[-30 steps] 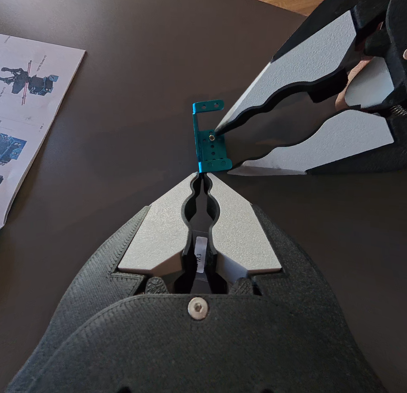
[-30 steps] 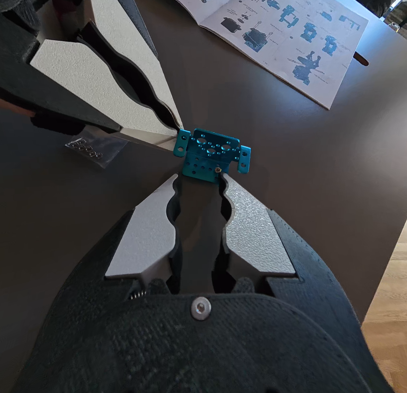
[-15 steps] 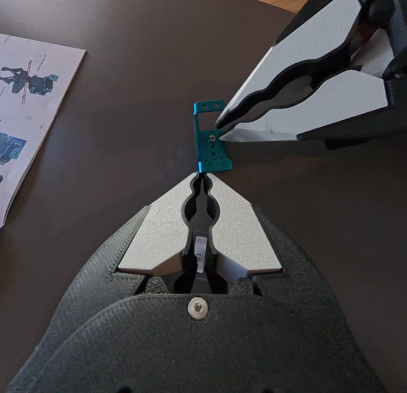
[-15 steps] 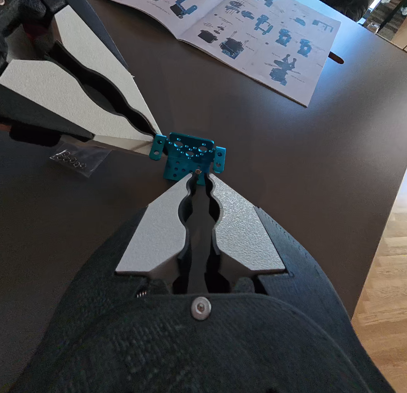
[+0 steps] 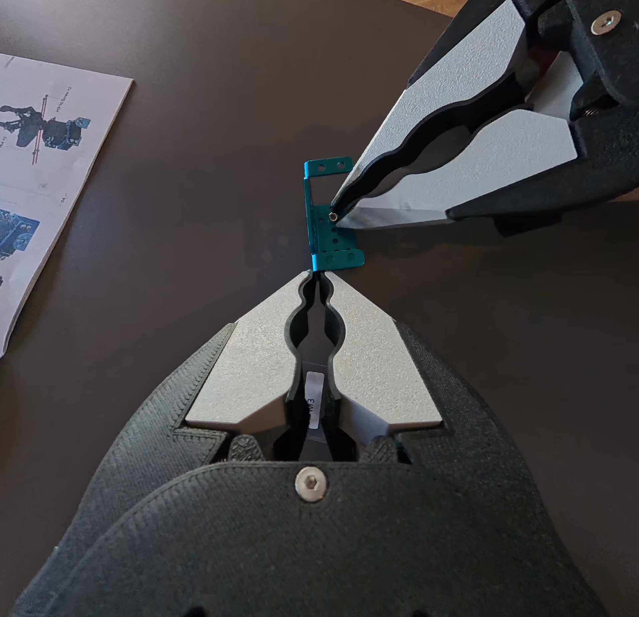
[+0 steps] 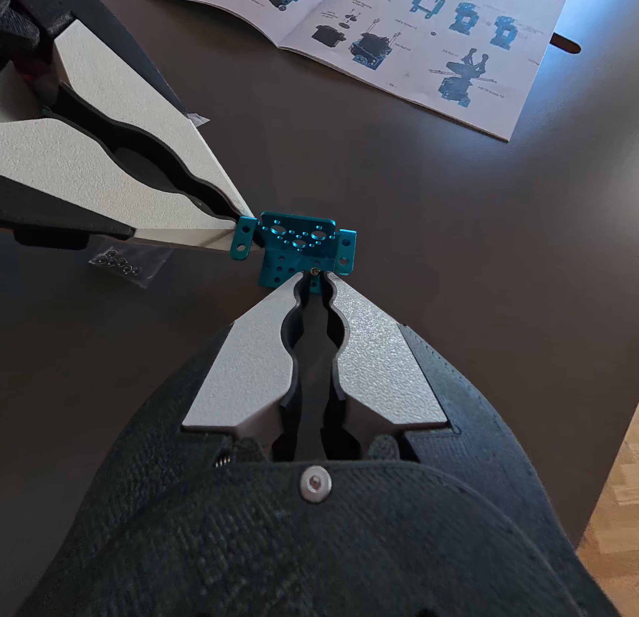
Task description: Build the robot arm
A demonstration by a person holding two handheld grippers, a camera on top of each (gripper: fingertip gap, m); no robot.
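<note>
L gripper (image 5: 316, 274) fingers pinch the blue bracket's (image 6: 297, 244) end tab, upright on the worktop (image 5: 207, 81). R gripper (image 6: 313, 273), wide 1 s ago, now nearly closed on a small screw (image 5: 333, 216) (in the bracket's face).

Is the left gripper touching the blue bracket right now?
Touching. In the right wrist view the left gripper is shut on the end tab of the blue bracket, no gap showing.

The dark brown table (image 5: 207, 64) is bare and wide between the white picture booklet (image 5: 52, 171) and the small blue metal bracket with holes (image 5: 325, 220). Both grippers crowd the bracket's near sides. A small clear bag of tiny rings (image 6: 128, 264) lies near its left side.
</note>
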